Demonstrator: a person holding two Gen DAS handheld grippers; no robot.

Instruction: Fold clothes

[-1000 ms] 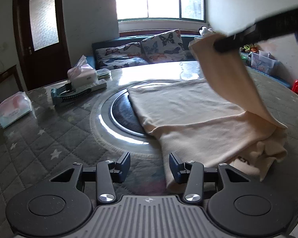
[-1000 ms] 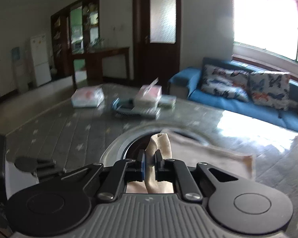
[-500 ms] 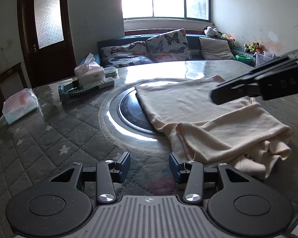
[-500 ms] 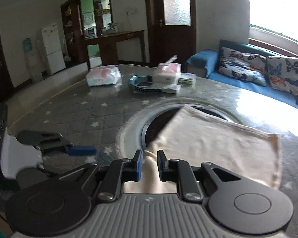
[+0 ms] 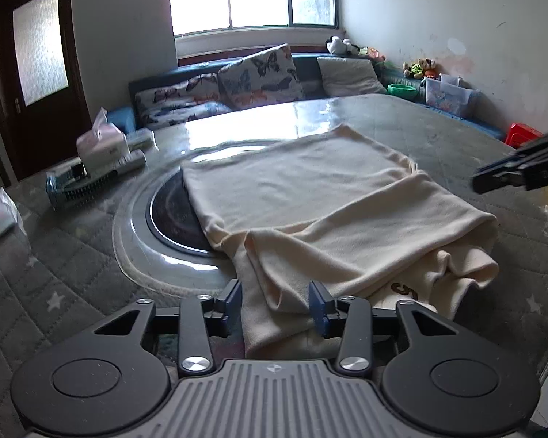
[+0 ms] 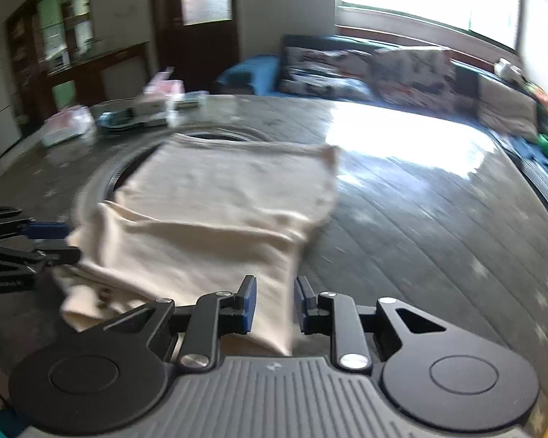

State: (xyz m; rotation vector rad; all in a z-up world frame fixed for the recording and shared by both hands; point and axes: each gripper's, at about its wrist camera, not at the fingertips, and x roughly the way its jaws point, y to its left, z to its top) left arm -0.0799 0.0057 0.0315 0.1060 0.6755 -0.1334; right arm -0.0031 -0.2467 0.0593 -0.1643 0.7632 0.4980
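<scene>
Cream garment [image 5: 310,197] lying on the round table [image 5: 73,255], partly over the dark glass turntable [image 5: 171,219] at centre; one flap already folded across the top, so layered rather than flat. Left tongs [image 5: 275,304] low at the near edge, straddling a bunched lower layer, jaws have just been closing but blue pads not yet pressing the cloth, so still apart; likely set there to pick up that edge for the next fold. Right tongs [image 6: 273,304] at the other near corner, jaws have just been opening, cloth edge lying slack between the pads, not gripped; reads as a release once the flap is laid down. Right view blurred, fine contact hard to judge. Long axis of garment running from the near, right-hand bunched end toward the far left corner over the turntable, in left view; far end with a straight flat edge, near end rumpled with a small dark print showing on the under layer. Tissue box [image 5: 104,146] and a hair brush [image 5: 87,182] well apart on the far left of the table, clear of the fold.
</scene>
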